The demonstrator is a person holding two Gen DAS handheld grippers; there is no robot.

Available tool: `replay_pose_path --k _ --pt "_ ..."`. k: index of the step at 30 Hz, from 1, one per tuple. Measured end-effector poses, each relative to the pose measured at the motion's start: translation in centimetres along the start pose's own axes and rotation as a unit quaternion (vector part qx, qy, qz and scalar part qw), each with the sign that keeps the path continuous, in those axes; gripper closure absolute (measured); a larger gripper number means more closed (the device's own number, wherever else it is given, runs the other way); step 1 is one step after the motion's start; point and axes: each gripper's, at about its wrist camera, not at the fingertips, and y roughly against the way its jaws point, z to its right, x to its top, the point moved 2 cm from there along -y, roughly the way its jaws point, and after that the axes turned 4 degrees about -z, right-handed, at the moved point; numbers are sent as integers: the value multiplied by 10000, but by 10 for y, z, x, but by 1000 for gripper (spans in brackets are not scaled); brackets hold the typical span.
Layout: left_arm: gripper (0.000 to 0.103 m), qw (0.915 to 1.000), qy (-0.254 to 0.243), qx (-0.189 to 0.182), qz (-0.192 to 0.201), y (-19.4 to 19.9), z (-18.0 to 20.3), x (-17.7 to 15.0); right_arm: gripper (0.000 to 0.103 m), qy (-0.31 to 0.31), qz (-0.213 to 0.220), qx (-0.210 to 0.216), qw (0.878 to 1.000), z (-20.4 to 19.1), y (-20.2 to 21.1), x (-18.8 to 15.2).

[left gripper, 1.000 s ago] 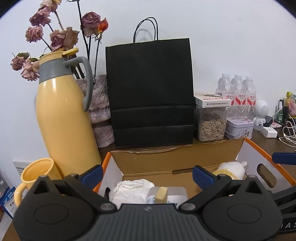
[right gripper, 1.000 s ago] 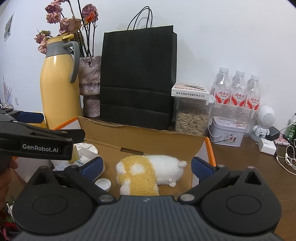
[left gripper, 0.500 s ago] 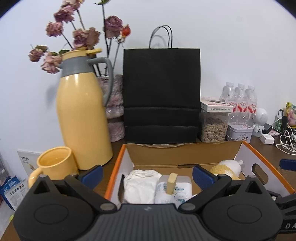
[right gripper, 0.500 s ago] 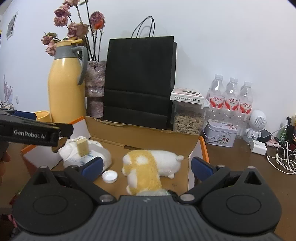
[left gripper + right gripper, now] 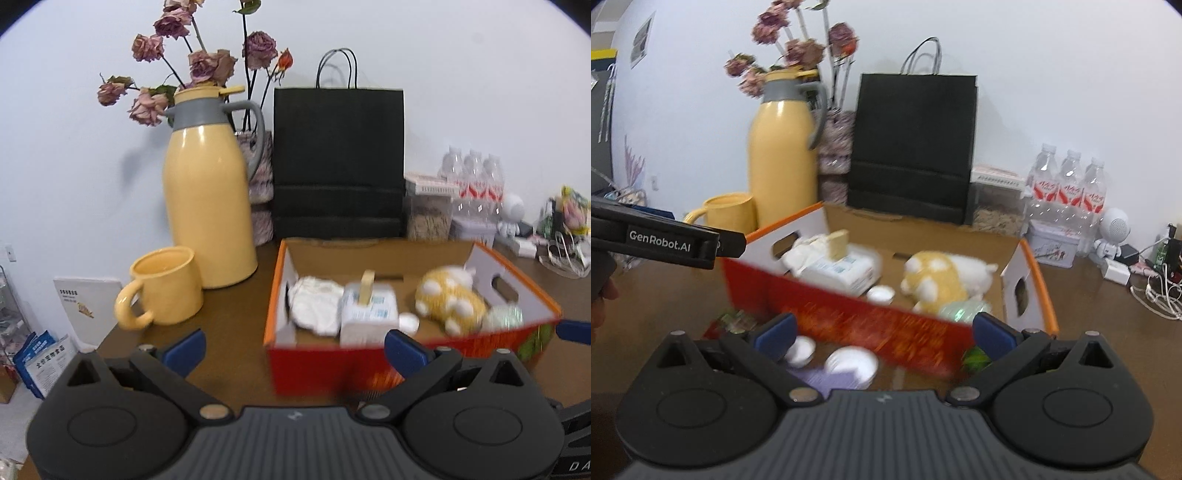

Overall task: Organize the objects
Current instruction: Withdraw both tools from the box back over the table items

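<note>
Both tools, left tool (image 5: 293, 345) and right tool (image 5: 882, 332), are spread wide and hold nothing. They have pulled back from the box (image 5: 369, 354), now at 12 o'clock on the table (image 5: 229, 317). The plush toy (image 5: 448, 302) lies inside, at 1 o'clock.

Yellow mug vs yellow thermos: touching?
Apart. The left wrist view shows the yellow mug in front of and left of the yellow thermos, with a sliver of brown table between their bases.

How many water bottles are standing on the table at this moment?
3, in a row by the wall right of the seed container: left bottle, middle bottle, right bottle, behind the white tin. More may be hidden.
</note>
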Motion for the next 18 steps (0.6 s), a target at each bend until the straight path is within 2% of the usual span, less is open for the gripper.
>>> replay_pose_path --k 9,18 --pt "0 9992 -52 80 -380 24 -28 -41 0 369 -530 350 9973 -43 11 -37" --pt "0 9980 15 76 -631 41 -45 -69 0 452 -767 452 9950 -58 5 -48"
